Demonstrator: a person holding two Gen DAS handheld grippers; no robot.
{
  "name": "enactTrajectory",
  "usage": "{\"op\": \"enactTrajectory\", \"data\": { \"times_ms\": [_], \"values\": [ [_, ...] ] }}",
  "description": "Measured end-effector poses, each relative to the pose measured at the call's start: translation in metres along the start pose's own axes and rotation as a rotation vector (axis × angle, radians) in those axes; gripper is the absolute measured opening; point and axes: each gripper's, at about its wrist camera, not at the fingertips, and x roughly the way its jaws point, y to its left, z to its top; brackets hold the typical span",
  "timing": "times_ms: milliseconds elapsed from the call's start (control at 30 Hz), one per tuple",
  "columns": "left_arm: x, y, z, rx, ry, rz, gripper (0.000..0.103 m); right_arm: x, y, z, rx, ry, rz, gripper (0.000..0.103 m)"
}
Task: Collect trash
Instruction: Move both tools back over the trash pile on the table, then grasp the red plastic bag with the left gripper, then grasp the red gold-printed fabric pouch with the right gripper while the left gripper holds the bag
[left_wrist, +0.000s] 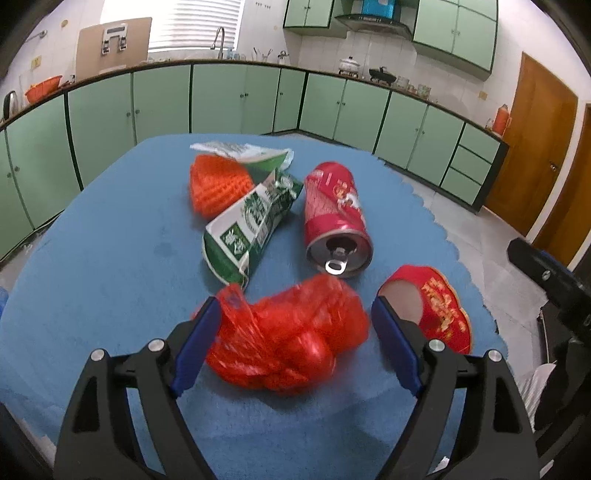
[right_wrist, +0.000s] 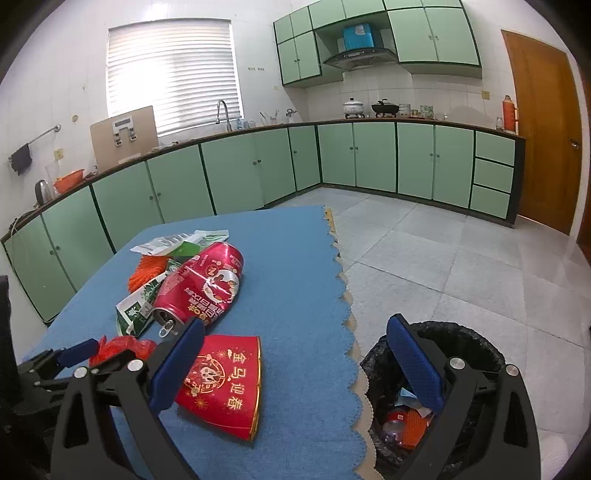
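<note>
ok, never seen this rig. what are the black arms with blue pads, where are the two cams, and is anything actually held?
There is no robot here. A person carries a hand-held two-finger claw in each hand, and each claw has a fisheye camera looking forward along its fingers. The black arms with blue pads are those fingers.

The left wrist view shows the left claw open over a blue table, with a crumpled red plastic bag lying between its fingers. The pads do not appear to press on it, so nothing is held yet.

The right wrist view shows the right claw open and empty, with a black-lined trash bin on the floor beside the table.

Also on the table: a dented red can, a green-and-white carton, an orange foam net and a flattened red paper cup.
</note>
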Motion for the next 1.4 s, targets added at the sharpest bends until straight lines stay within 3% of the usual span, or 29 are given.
{"op": "enactTrajectory", "data": {
  "times_ms": [133, 200, 267, 367, 667, 1100, 1400],
  "values": [
    [0.006, 0.003, -0.003, -0.005, 0.016, 0.023, 0.08, 0.004, 0.002, -0.002, -0.011, 0.013, 0.007, 0.097],
    [0.009, 0.006, -0.005, -0.011, 0.024, 0.027, 0.073, 0.005, 0.004, -0.004, -0.016, 0.021, 0.013, 0.097],
    [0.012, 0.007, -0.008, -0.014, 0.038, 0.022, 0.058, 0.007, 0.007, -0.006, -0.022, 0.028, 0.02, 0.097],
    [0.013, 0.008, -0.01, -0.025, 0.04, 0.009, 0.047, 0.008, 0.007, -0.01, -0.027, 0.038, 0.026, 0.097],
    [-0.001, 0.011, -0.007, -0.034, -0.01, 0.017, 0.026, 0.01, 0.023, -0.016, -0.03, 0.044, 0.058, 0.097],
    [-0.009, 0.038, -0.006, -0.052, -0.021, 0.063, 0.024, 0.037, 0.062, -0.032, -0.072, 0.084, 0.046, 0.097],
    [-0.004, 0.043, -0.007, -0.056, -0.015, 0.058, 0.024, 0.054, 0.064, -0.039, -0.078, 0.117, 0.014, 0.097]
  ]
}}
